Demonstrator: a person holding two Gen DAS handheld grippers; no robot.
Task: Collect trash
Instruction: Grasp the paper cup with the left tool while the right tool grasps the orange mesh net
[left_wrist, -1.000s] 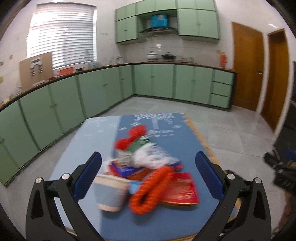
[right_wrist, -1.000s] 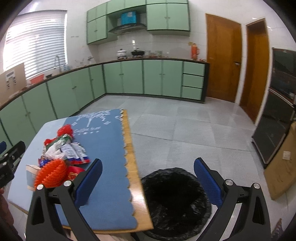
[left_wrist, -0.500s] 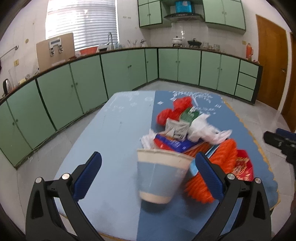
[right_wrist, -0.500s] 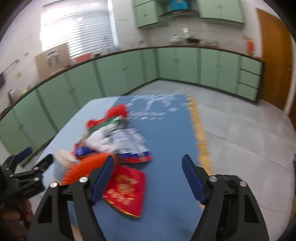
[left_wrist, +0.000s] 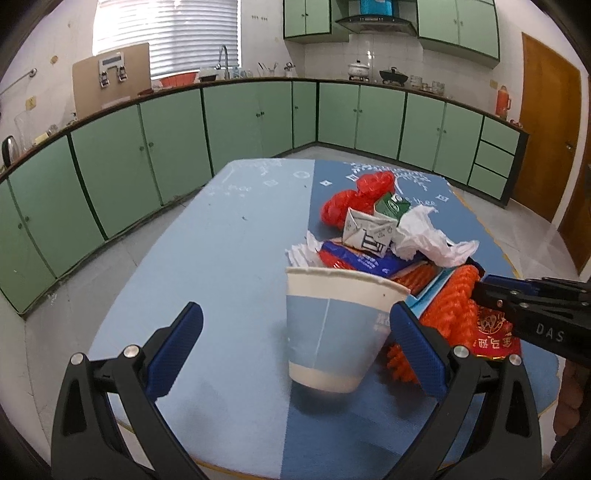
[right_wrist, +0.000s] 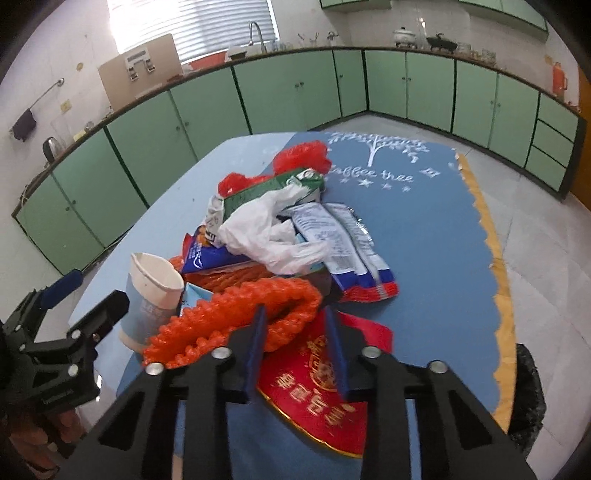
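Note:
A pile of trash lies on the blue tablecloth (left_wrist: 229, 280). At its near end stands a blue-and-white paper cup (left_wrist: 332, 332) (right_wrist: 151, 295). My left gripper (left_wrist: 295, 321) is open around the cup, which sits close to the right finger. My right gripper (right_wrist: 295, 325) hangs over the near end of an orange foam net (right_wrist: 229, 310) (left_wrist: 450, 310) and a red envelope (right_wrist: 317, 387). Its jaws are closing, with the net's end between them and a gap still on the right side. The right gripper (left_wrist: 480, 291) also shows from the side in the left wrist view.
Further back in the pile lie a white plastic bag (right_wrist: 266, 229), a green carton (right_wrist: 273, 188), a snack wrapper (right_wrist: 343, 243) and a red foam net (right_wrist: 303, 155). A black-lined bin (right_wrist: 528, 387) stands on the floor past the table's right edge. Green cabinets line the walls.
Both grippers came down toward the pile. The left one now frames the cup. The right one swung from over the bin to the orange net, and its jaws narrowed a lot.

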